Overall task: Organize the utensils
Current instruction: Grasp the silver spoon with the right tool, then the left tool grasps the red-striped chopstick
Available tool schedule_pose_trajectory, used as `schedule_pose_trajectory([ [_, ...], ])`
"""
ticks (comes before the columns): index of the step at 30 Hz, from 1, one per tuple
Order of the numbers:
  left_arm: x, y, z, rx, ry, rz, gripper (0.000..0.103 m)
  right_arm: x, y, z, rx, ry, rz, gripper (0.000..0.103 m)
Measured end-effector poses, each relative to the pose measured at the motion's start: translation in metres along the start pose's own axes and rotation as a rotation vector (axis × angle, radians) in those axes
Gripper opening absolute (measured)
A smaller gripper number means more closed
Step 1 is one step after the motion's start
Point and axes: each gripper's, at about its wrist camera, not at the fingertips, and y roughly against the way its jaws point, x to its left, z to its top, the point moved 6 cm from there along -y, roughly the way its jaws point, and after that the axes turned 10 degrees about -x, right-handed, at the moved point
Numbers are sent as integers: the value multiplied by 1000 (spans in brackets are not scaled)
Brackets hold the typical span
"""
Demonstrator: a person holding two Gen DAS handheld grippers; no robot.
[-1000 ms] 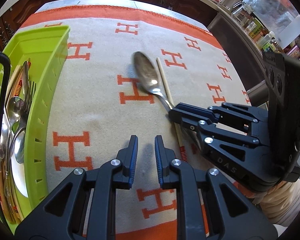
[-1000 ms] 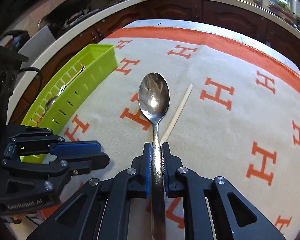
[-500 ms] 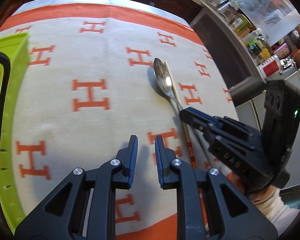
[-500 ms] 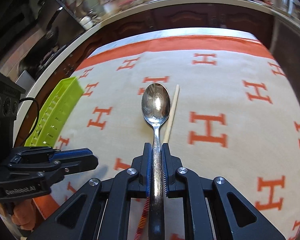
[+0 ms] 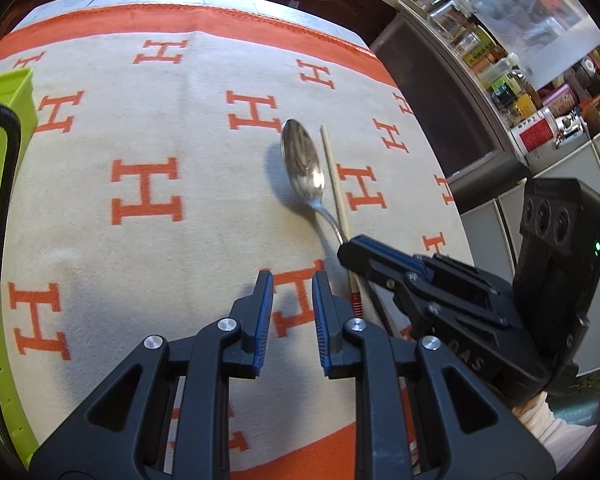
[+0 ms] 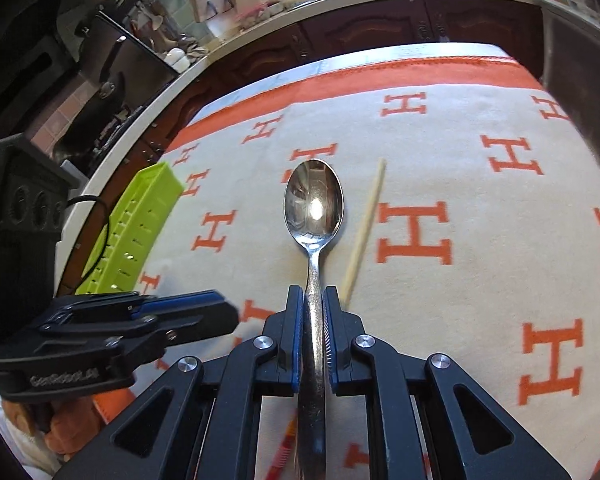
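Observation:
My right gripper (image 6: 313,304) is shut on the handle of a shiny metal spoon (image 6: 313,204), bowl pointing away and casting a shadow on the cloth. In the left wrist view the same spoon (image 5: 304,164) sticks out of the right gripper (image 5: 352,250). A pale wooden chopstick (image 6: 366,228) with a red-striped end lies on the cloth just right of the spoon, also seen as the chopstick (image 5: 334,172). My left gripper (image 5: 293,292) hovers over the cloth, jaws a little apart, nothing between them. The green utensil basket (image 6: 140,220) stands at the far left.
The white cloth with orange H marks (image 5: 148,192) covers the table. The basket's rim (image 5: 4,92) and a black cable (image 5: 4,152) fill the left edge. Jars and boxes (image 5: 500,76) crowd a counter beyond the table's right edge. Dark cabinets (image 6: 360,36) run behind.
Both grippers have shifted right, away from the green basket, which slid to the left edge of view. The right gripper stays shut on the spoon and has rolled.

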Motion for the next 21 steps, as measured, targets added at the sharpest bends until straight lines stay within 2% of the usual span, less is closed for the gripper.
schedule_pose_trajectory([
  [8, 12, -9, -1, 22, 61, -13, 17, 24, -12, -21, 83, 39, 53, 10],
  [13, 12, -13, -2, 28, 65, -8, 17, 25, -6, -20, 79, 51, 42, 13],
  [17, 11, -18, -1, 37, 64, 3, 17, 16, 3, -14, 37, 61, -16, 18],
  [21, 9, -22, 1, 36, 61, 19, 17, 7, 3, -10, 17, 107, -125, 20],
])
